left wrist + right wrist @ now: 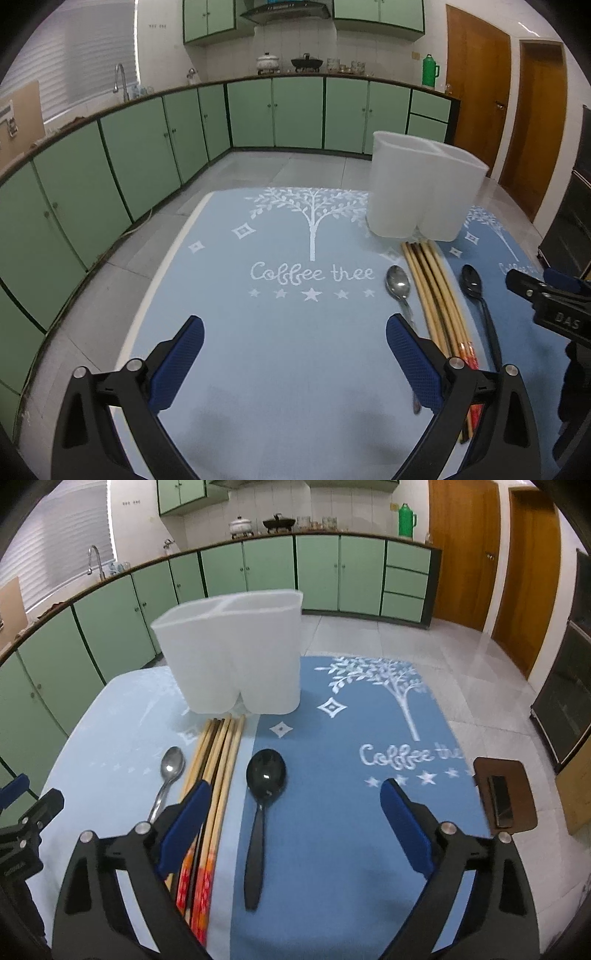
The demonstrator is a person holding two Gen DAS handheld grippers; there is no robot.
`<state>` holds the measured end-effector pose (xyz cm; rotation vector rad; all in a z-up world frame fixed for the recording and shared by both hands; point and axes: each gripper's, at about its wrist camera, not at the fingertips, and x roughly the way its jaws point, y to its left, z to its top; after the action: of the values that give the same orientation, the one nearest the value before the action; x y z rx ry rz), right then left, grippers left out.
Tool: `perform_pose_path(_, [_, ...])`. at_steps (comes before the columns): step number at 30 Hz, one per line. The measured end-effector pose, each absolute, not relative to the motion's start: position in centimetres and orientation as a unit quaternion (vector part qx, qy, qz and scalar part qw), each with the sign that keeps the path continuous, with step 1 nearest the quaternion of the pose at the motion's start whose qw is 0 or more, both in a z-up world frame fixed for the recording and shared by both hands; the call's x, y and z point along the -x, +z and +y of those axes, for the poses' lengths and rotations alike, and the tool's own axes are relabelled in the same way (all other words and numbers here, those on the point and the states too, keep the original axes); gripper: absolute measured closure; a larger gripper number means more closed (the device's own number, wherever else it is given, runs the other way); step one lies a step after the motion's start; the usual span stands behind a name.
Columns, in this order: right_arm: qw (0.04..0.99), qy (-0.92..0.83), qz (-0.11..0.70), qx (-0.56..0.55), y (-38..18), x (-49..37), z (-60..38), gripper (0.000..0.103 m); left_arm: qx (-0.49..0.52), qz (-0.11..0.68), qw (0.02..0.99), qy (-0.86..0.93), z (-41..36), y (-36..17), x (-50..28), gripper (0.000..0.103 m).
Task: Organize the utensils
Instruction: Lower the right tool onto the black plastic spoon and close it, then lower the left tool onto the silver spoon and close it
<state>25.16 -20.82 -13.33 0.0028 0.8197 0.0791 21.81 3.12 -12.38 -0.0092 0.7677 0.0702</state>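
A white two-compartment utensil holder (424, 188) (236, 657) stands upright on the blue "Coffee tree" mats. In front of it lie a bundle of wooden chopsticks (439, 291) (218, 768), a metal spoon (399, 286) (170, 771) to their left and a black spoon (476, 295) (264, 797) to their right. My left gripper (295, 350) is open and empty above the left mat, left of the metal spoon. My right gripper (295, 812) is open and empty above the black spoon's handle; its left finger overlaps the chopsticks in the view.
The table's left edge (162, 266) drops to a tiled floor. Green cabinets (147, 155) line the back and left. A brown stool with a phone on it (504, 797) stands right of the table. Wooden doors (465, 554) are at the far right.
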Motion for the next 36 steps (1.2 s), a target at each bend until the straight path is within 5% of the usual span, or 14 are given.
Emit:
perform_pose_path(14, [0.897, 0.034, 0.441, 0.007, -17.3, -29.6, -18.6, 0.033, -0.005, 0.396, 0.918, 0.027, 3.4, -14.4, -24.5, 0.007])
perform_pose_path(23, [0.891, 0.056, 0.450, 0.005, -18.2, -30.2, -18.2, 0.069, -0.007, 0.402, 0.916, 0.011, 1.7, -14.9, -26.3, 0.007])
perform_pose_path(36, [0.893, 0.050, 0.447, 0.002, -17.7, -30.0, -22.3, 0.069, -0.018, 0.420, 0.907, -0.028, -3.4, -16.2, -30.9, 0.007])
